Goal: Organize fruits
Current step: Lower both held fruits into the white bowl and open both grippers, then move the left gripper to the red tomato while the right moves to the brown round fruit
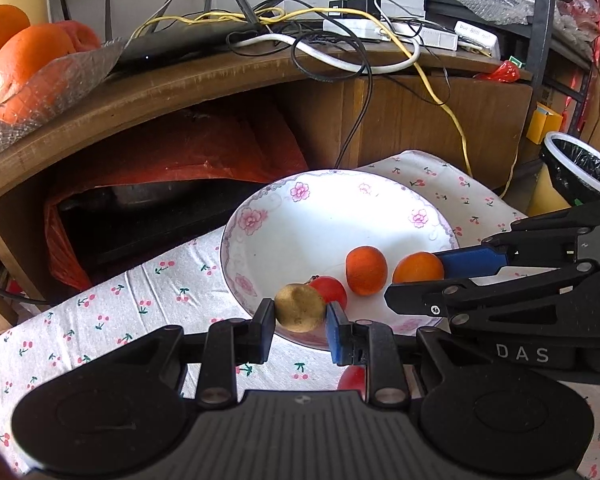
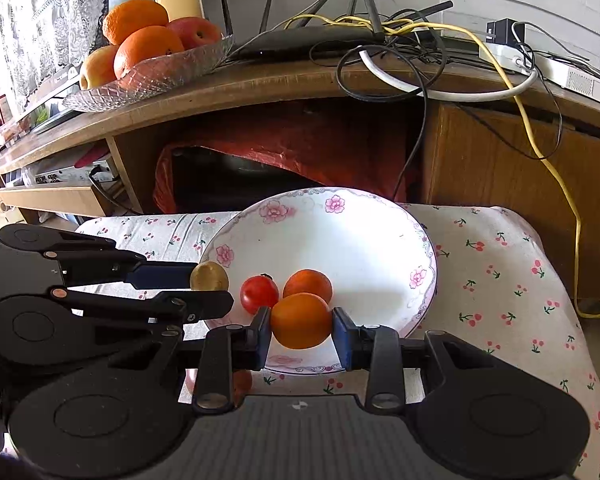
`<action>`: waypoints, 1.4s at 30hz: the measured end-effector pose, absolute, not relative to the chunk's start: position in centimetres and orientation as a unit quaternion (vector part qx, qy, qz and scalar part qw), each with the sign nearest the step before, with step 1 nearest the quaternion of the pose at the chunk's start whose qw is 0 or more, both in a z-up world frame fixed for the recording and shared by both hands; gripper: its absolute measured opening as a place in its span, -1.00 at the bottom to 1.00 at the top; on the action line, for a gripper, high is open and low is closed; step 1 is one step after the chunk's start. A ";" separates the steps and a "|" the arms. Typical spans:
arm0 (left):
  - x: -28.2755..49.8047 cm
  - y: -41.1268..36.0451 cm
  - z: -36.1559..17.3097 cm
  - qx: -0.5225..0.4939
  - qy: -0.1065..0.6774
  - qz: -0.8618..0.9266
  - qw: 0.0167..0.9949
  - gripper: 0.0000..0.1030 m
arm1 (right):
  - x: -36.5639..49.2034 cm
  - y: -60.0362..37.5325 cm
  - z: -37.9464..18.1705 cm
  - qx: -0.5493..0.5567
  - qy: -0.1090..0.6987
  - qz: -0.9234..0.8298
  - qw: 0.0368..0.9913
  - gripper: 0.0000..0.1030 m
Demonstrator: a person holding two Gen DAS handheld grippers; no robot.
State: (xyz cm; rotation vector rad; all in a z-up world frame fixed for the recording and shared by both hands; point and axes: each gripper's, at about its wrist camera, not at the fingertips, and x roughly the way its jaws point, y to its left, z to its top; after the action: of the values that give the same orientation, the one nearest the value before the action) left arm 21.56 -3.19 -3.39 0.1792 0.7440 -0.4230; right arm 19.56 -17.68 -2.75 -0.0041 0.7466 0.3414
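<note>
Two hand-held grippers hang over a white plate [image 2: 364, 236] w/ pink flowers on its rim, each pinching one small fruit. The left gripper [image 1: 300, 314] has its jaws pressed onto a round, dull yellow-brown fruit [image 1: 299, 308] w/ a matte, speckled skin and a shallow dent on its face; it sits over the plate's near rim. The right gripper [image 2: 302, 326] squeezes a smooth, glossy orange fruit [image 2: 301, 320] between its blue pads, also above the plate's near edge, just right of the yellow-brown one.

Two more pieces lie in the plate, touching: a shiny red tomato [image 2: 259, 294] w/ a dark stem nub, and beside it a second orange fruit [image 2: 308, 285], a shade redder than the held one. Another red fruit [image 1: 352, 380] lies on the cloth in front of the plate, mostly hidden by the left gripper's body.

The plate rests on a white cloth [image 2: 500, 272] printed w/ cherries. Behind the plate, on a wooden shelf [image 2: 284, 80], a glass dish [image 2: 156, 76] holds big oranges and apples next to a tangle of cables [image 2: 420, 56].
</note>
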 end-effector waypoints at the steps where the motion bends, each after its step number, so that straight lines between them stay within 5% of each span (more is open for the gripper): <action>1: 21.6 -3.2 -3.4 0.088 0.358 -0.204 0.907 -0.34 | 19.7 -17.7 -2.9 -0.002 0.363 0.166 0.917 -0.43; 42: 17.8 -1.7 0.8 0.054 0.336 -0.202 0.919 0.02 | 16.7 -18.0 0.3 0.011 0.335 0.155 0.929 -0.35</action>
State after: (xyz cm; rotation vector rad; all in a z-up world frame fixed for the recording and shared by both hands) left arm 17.83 -1.68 0.78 0.1117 0.6901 -0.4147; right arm 16.66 -17.95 0.29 0.0230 0.6855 0.3172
